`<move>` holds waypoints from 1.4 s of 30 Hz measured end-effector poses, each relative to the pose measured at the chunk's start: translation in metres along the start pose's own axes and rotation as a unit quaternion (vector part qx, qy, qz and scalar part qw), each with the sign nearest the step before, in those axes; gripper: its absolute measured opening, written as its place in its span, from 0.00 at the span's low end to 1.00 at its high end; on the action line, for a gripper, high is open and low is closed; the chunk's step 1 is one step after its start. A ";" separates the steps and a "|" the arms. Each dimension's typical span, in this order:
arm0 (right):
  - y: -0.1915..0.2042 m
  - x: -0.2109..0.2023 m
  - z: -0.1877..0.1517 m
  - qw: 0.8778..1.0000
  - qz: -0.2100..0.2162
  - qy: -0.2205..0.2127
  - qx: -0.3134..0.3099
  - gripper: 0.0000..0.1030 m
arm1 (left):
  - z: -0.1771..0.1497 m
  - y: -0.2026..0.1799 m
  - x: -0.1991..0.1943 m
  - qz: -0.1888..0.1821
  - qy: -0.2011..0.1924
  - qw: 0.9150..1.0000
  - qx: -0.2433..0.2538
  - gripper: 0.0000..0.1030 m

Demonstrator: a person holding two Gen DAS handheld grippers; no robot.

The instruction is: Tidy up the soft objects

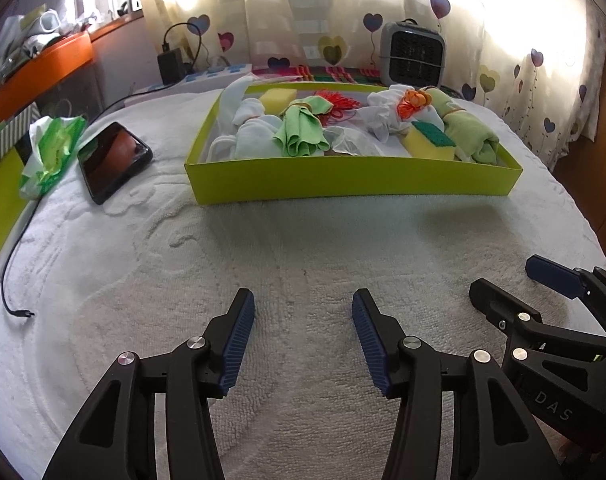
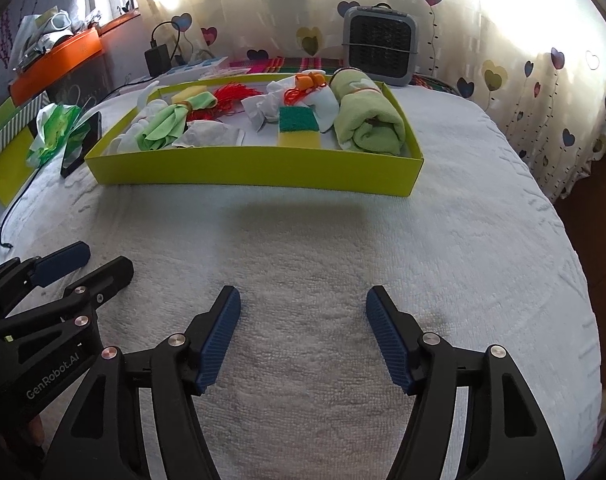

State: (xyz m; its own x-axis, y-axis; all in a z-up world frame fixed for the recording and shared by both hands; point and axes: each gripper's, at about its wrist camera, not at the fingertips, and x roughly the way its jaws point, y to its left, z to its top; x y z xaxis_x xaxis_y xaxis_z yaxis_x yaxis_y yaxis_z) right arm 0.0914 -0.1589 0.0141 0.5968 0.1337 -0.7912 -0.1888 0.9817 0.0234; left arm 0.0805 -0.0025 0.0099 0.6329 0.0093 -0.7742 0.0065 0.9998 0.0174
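Before the yellow-green box [image 1: 355,184], I see bare white towel [image 1: 295,248] running unbroken to its near wall. Left of the box lies a phone [image 1: 113,160]. My left claw [image 1: 303,344] gapes wide, empty, over the towel; my right claw [image 2: 303,336] likewise, just beside it. Inside the box: white cloths [image 1: 251,136], green cloths [image 1: 299,132], sponges [image 1: 431,140], a rolled green towel [image 2: 369,124] at its right end.

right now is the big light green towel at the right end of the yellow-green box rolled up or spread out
Rolled up. The light green towel lies as a thick roll, its spiral end facing the camera, inside the yellow-green cardboard box, beside the green-topped yellow sponge.
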 end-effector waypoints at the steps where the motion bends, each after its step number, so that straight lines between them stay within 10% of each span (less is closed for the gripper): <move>1: 0.000 0.000 0.000 1.000 0.000 0.000 -0.001 0.65 | 0.000 0.000 0.000 0.000 0.000 1.000 0.000 0.49; 42: 0.001 0.000 -0.001 1.000 -0.001 0.000 -0.002 0.67 | 0.000 0.000 0.000 -0.004 0.000 1.000 -0.003 0.49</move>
State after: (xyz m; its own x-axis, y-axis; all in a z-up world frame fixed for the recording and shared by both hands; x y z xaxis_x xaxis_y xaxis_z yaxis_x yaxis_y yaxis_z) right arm 0.0910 -0.1585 0.0134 0.5966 0.1322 -0.7916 -0.1906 0.9815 0.0202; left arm 0.0805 -0.0022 0.0100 0.6333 0.0010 -0.7739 0.0068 1.0000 0.0069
